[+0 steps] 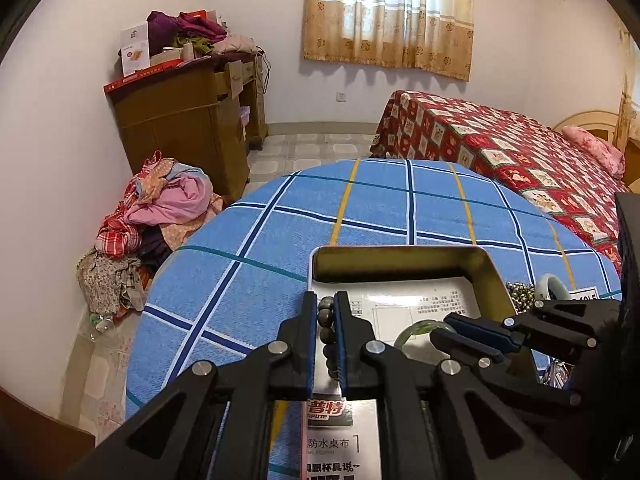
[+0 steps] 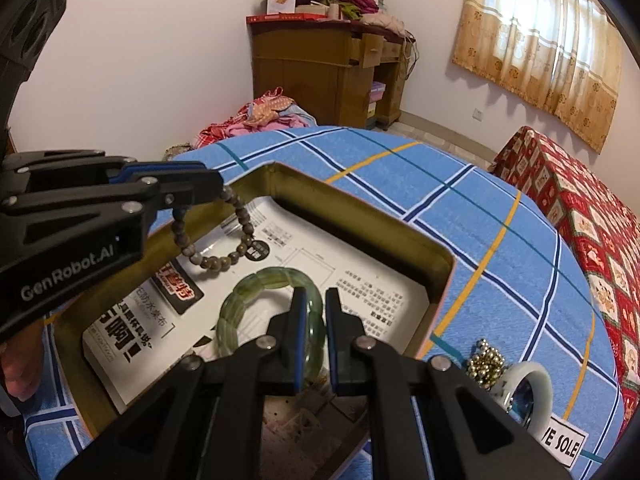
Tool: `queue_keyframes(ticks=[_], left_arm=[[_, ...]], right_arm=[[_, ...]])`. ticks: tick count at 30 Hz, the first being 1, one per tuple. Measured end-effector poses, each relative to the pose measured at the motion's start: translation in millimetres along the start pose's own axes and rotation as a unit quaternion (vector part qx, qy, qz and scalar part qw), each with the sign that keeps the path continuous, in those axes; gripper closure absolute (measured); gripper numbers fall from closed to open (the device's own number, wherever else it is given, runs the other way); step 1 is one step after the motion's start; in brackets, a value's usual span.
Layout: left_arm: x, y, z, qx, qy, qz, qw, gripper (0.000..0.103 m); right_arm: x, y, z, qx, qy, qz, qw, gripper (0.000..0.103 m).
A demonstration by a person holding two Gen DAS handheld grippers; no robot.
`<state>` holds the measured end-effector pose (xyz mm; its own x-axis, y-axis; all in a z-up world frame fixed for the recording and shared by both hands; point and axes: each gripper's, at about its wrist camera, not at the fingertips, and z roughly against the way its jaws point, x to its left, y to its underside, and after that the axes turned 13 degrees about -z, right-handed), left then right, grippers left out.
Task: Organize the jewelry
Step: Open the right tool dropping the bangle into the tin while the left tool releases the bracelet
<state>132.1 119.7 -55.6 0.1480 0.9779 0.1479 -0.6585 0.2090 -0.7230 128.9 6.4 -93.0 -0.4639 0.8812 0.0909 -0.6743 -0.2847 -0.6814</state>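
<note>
a round table [image 2: 500, 216] under a blue checked cloth carries a shallow gold tin [image 2: 362, 216] lined with printed paper. the left gripper [image 1: 325, 334] is clenched on a brown bead bracelet [image 2: 224, 240], which dangles over the tin's far corner. the right gripper [image 2: 314, 312] is pinched on the rim of a green bangle [image 2: 248, 300] inside the tin. just beside the tin, on the cloth, lie a white bangle [image 2: 532, 380] and a heap of gold beads [image 2: 486, 362].
</note>
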Motion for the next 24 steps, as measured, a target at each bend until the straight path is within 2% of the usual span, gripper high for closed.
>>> queue_keyframes(ticks=[6, 8, 9, 10, 11, 12, 13, 15, 18, 20, 24], left_arm=[[-1.4, -0.7, 2.0, -0.002, 0.001, -0.001, 1.0, 0.095], [-2.0, -1.0, 2.3, -0.001, -0.001, -0.002, 1.0, 0.092], [-1.6, -1.2, 2.9, 0.0, -0.003, -0.001, 1.0, 0.082], [-1.1, -1.3, 4.0, 0.0, -0.006, 0.001, 1.0, 0.061], [-0.6, -1.1, 6.2, -0.004, -0.01, 0.003, 0.9999, 0.049], [0.3, -0.7, 9.1, -0.01, -0.015, 0.005, 0.9998, 0.032], [0.5, -0.5, 13.1, -0.019, -0.022, 0.005, 0.9996, 0.029], [0.1, -1.5, 17.1, -0.025, -0.02, 0.003, 0.9995, 0.029], [-0.2, -1.9, 20.1, -0.024, -0.024, 0.002, 0.9994, 0.029], [0.2, -1.1, 22.0, -0.025, -0.026, 0.004, 0.9993, 0.029], [1.2, 1.8, 27.0, -0.025, -0.028, 0.012, 0.9992, 0.029]], right_arm=[[-2.7, -0.8, -1.5, 0.003, 0.001, -0.005, 1.0, 0.091], [-2.9, -0.8, -1.3, 0.002, 0.002, -0.006, 1.0, 0.09], [-3.5, -1.0, -1.2, 0.001, 0.002, -0.006, 1.0, 0.09], [-4.0, -1.0, -1.0, 0.001, 0.002, -0.008, 1.0, 0.09], [-4.4, -0.9, -0.8, 0.001, 0.001, -0.009, 1.0, 0.09], [-4.6, -1.0, -0.7, 0.0, 0.001, -0.009, 1.0, 0.09], [-4.5, -0.6, -0.2, -0.001, 0.002, -0.009, 1.0, 0.09], [-4.1, -0.4, 0.1, -0.001, 0.002, -0.009, 1.0, 0.089], [-1.2, 0.7, 2.6, -0.006, 0.005, -0.005, 1.0, 0.075], [0.6, 1.9, 7.1, -0.016, 0.008, -0.005, 1.0, 0.051], [-0.5, 3.5, 9.0, -0.016, 0.005, -0.01, 1.0, 0.048]])
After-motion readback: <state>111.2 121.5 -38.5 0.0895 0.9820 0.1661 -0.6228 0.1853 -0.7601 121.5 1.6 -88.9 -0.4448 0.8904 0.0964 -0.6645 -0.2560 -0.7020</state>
